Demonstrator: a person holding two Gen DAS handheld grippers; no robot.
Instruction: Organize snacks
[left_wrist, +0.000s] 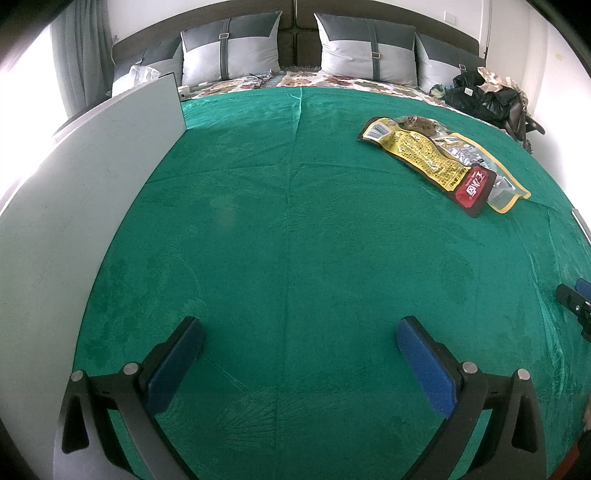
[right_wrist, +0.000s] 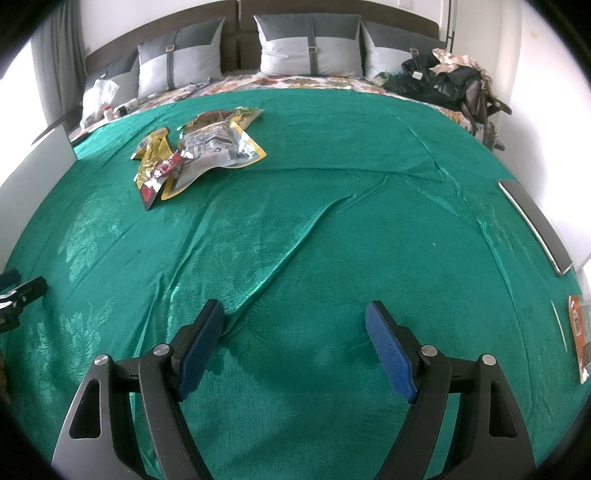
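A pile of snack packets (left_wrist: 439, 158) lies on the green cloth (left_wrist: 288, 221), far right in the left wrist view: a yellow and red pouch on top of silver and yellow ones. In the right wrist view the same snack packets (right_wrist: 199, 151) lie far left. My left gripper (left_wrist: 300, 325) hovers open over bare cloth, nothing between its blue pads. My right gripper (right_wrist: 294, 308) is also open and empty above the cloth (right_wrist: 332, 229). An orange packet (right_wrist: 578, 339) lies at the right edge. Each gripper's tip shows at the other view's edge.
A grey board (left_wrist: 92, 177) stands upright along the left side of the cloth. A dark flat tray (right_wrist: 535, 225) sits at the right edge. Grey pillows (left_wrist: 365, 51) line the headboard, with dark bags and clothes (right_wrist: 447, 85) at the back right.
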